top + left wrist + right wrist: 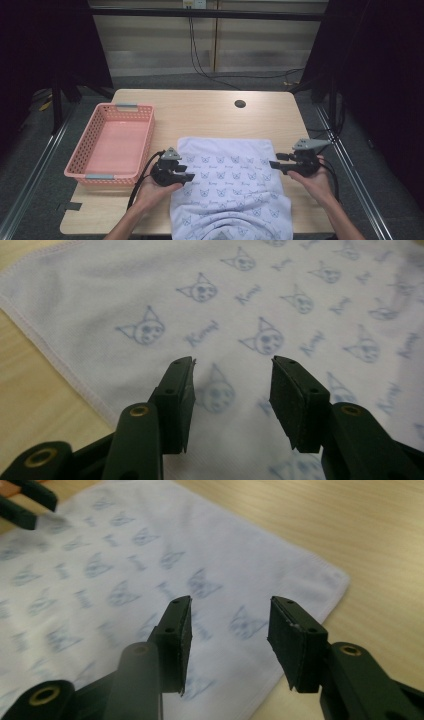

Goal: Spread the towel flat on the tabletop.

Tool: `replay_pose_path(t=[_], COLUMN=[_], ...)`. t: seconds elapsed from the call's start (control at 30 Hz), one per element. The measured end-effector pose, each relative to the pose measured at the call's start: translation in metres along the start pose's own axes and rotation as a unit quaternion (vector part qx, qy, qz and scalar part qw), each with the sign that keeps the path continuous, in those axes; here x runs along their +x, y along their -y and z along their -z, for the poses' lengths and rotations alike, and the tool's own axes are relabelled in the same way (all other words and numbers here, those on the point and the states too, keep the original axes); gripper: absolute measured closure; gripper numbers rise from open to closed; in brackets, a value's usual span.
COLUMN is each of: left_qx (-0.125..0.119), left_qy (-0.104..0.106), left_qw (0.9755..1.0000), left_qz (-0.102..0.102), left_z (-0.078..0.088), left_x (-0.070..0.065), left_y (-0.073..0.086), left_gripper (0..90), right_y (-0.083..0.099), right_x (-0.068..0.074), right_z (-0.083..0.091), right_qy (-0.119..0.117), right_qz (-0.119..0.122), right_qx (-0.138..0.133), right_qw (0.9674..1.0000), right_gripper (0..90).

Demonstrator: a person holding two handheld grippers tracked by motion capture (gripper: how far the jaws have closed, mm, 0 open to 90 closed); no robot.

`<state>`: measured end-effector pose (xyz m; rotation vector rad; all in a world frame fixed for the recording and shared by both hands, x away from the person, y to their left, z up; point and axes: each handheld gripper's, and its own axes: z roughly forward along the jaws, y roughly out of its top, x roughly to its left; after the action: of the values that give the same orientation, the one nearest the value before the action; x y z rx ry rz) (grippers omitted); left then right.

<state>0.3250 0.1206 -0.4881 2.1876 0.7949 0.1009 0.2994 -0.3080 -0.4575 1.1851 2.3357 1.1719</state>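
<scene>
In the high view, a white cloth [231, 187] printed with small blue cat faces lies flat on the near half of the wooden table [200, 110], its near end draping over the table's front edge. The left gripper [189, 177] sits at the cloth's left edge, about midway along its length, with its tips pointing inward over the fabric; the right gripper [272, 165] sits at the opposite edge, its tips just reaching the cloth's right border. A pink basket [131, 116] stands on the table to the left, just beside the left gripper but apart from the cloth. In the left gripper view, the left gripper [232, 385] has its two black jaws parted, with bare printed fabric showing in the gap and nothing caught between the pads; the cloth [280, 305] spreads ahead and beneath, its stitched hem running diagonally off to the left against the table [30, 390]. In the right gripper view, the right gripper [230, 625] is likewise released, its jaws standing apart over the cloth [125, 580] near a rounded corner, which lies ahead and to the right on the table [350, 525]. The print is blurred here, so whether the jaws hover or graze the fabric is hard to say. The other gripper's dark jaw tips show at the upper left.
</scene>
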Motion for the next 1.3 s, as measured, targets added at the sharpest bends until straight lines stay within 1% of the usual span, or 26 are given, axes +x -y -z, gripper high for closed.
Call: replay_pose_path(t=[0.07,0.1,0.13,0.17,0.27,0.3,0.37,0.4,0.43,0.53,0.6,0.63,0.67,0.7,0.73,0.77,0.8,0.9,0.97,1.0,1.07,1.1,1.13,1.17,1.23,1.3], left_qx=[-0.005,-0.003,-0.009,-0.018,-0.031,-0.045,-0.047,-0.054,-0.047,-0.057,-0.046,-0.035,-0.038,-0.038,-0.042,-0.042,-0.047,-0.058,-0.053,-0.047,-0.043,-0.047,-0.052,-0.045,-0.030,-0.028], left_qy=[-0.016,-0.019,-0.011,-0.011,-0.027,-0.028,-0.031,-0.031,-0.035,-0.036,-0.026,-0.032,-0.040,-0.040,-0.043,-0.043,-0.048,-0.054,-0.054,-0.057,-0.061,-0.074,-0.074,-0.070,-0.093,-0.082], left_qw=[0.9998,0.9998,0.9998,0.9996,0.9989,0.9980,0.9975,0.9971,0.9976,0.9963,0.9973,0.9978,0.9972,0.9972,0.9962,0.9962,0.9956,0.9942,0.9944,0.9950,0.9950,0.9939,0.9933,0.9936,0.9932,0.9941], left_qz=[-0.006,0.008,0.014,0.016,0.024,0.034,0.043,0.044,0.038,0.053,0.051,0.046,0.051,0.051,0.063,0.063,0.065,0.072,0.075,0.067,0.065,0.067,0.072,0.076,0.064,0.064], left_z=[-0.004,-0.005,-0.006,-0.005,-0.006,-0.006,-0.009,-0.010,-0.012,-0.016,-0.017,-0.018,-0.018,-0.018,-0.016,-0.016,-0.016,-0.016,-0.017,-0.018,-0.019,-0.021,-0.021,-0.022,-0.026,-0.028], left_x=[0.005,0.010,0.014,0.018,0.026,0.028,0.033,0.034,0.036,0.040,0.042,0.043,0.044,0.044,0.048,0.048,0.051,0.055,0.058,0.060,0.062,0.065,0.068,0.071,0.074,0.073], left_y=[-0.003,-0.007,-0.010,-0.012,-0.018,-0.019,-0.022,-0.023,-0.024,-0.027,-0.026,-0.025,-0.024,-0.024,-0.022,-0.022,-0.022,-0.022,-0.021,-0.023,-0.024,-0.028,-0.028,-0.028,-0.026,-0.026], left_gripper=[51.3,50.9,49.5,49.1,48.9,48.9,48.9,48.5,48.5,47.1,44.8,44.7,43.2,42.4,42.3,41.7,41.2,39.8,39.7,39.6,39.9,40.2,40.1,39.7,39.9,39.5], right_y=[-0.007,-0.011,-0.015,-0.018,-0.021,-0.021,-0.019,-0.017,-0.016,-0.014,-0.012,-0.011,-0.010,-0.010,-0.010,-0.010,-0.010,-0.009,-0.010,-0.011,-0.011,-0.012,-0.012,-0.012,-0.012,-0.012], right_x=[-0.011,-0.018,-0.026,-0.032,-0.046,-0.049,-0.054,-0.056,-0.057,-0.057,-0.057,-0.056,-0.053,-0.051,-0.051,-0.051,-0.048,-0.048,-0.048,-0.048,-0.047,-0.047,-0.047,-0.047,-0.047,-0.045], right_z=[-0.012,-0.019,-0.027,-0.034,-0.054,-0.060,-0.069,-0.073,-0.075,-0.079,-0.080,-0.082,-0.082,-0.082,-0.081,-0.081,-0.081,-0.080,-0.078,-0.077,-0.075,-0.073,-0.073,-0.072,-0.072,-0.072], right_qy=[0.011,0.014,0.022,0.027,0.029,0.031,0.041,0.049,0.048,0.056,0.054,0.055,0.062,0.058,0.049,0.049,0.041,0.027,0.024,0.021,0.021,0.020,0.020,0.020,0.019,0.016], right_qz=[-0.003,-0.005,-0.006,-0.011,-0.029,-0.033,-0.042,-0.042,-0.042,-0.030,-0.035,-0.035,-0.025,-0.025,-0.021,-0.021,-0.021,-0.033,-0.032,-0.032,-0.032,-0.031,-0.034,-0.035,-0.033,-0.032], right_qx=[-0.001,0.001,0.004,0.007,0.007,0.007,0.016,0.020,0.024,0.037,0.033,0.035,0.034,0.033,0.031,0.031,0.032,0.032,0.031,0.029,0.025,0.018,0.018,0.017,0.018,0.019], right_qw=[0.9999,0.9999,0.9997,0.9996,0.9991,0.9989,0.9982,0.9977,0.9977,0.9973,0.9973,0.9973,0.9972,0.9974,0.9981,0.9981,0.9984,0.9986,0.9987,0.9989,0.9989,0.9991,0.9990,0.9991,0.9991,0.9992], right_gripper=[51.1,50.8,49.9,49.0,47.8,46.2,44.3,43.9,43.1,40.8,39.9,40.4,45.2,51.3,57.6,57.6,72.7,84.8,86.8,87.1,87.2,87.2,87.2,87.2,87.1,87.0])
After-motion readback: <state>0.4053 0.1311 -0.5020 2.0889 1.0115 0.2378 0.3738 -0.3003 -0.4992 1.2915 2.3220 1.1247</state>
